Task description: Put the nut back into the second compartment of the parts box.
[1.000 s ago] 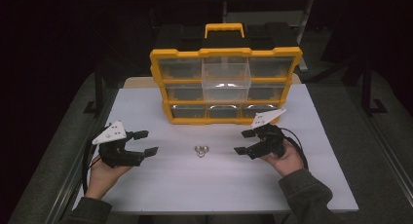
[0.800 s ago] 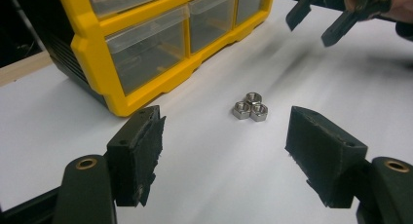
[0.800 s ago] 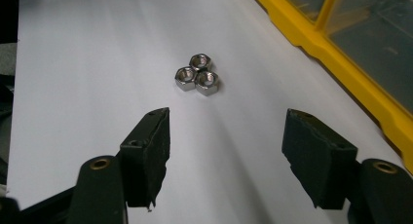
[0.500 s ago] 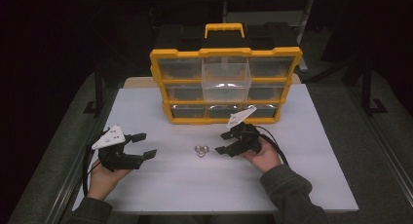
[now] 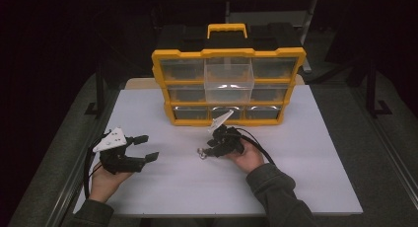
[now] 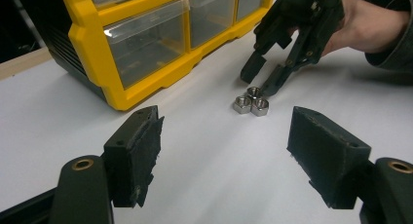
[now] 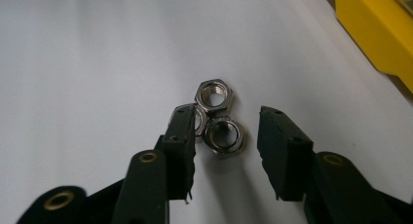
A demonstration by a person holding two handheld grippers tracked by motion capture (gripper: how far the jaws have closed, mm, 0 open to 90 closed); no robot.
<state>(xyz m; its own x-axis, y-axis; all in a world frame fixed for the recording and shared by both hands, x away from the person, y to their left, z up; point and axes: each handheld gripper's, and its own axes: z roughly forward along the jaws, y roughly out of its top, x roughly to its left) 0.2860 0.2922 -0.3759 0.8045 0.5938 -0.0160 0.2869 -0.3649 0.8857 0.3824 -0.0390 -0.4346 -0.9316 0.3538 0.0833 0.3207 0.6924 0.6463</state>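
Operator: While my left tool (image 5: pixel 143 149) idles nearest me with jaws spread and nothing between them, I keep it low over the desk (image 5: pixel 315 153) so it stays out of the working area.

Supervisor: Report the right tool.

Operator: My right tool (image 7: pixel 221 136) is tipped down over the three nuts (image 7: pixel 216 118), which lie clustered and touching on the desk, centre front. Its jaws have just been closing; they straddle the nearest nut but do not yet pinch it. The hand (image 5: pixel 246 158) rests palm-up behind it.

Supervisor: Beyond that?

Operator: The yellow organizer (image 5: pixel 228 86) stands upright farther back, one clear drawer (image 5: pixel 228 81) pulled forward, probably to receive a nut.
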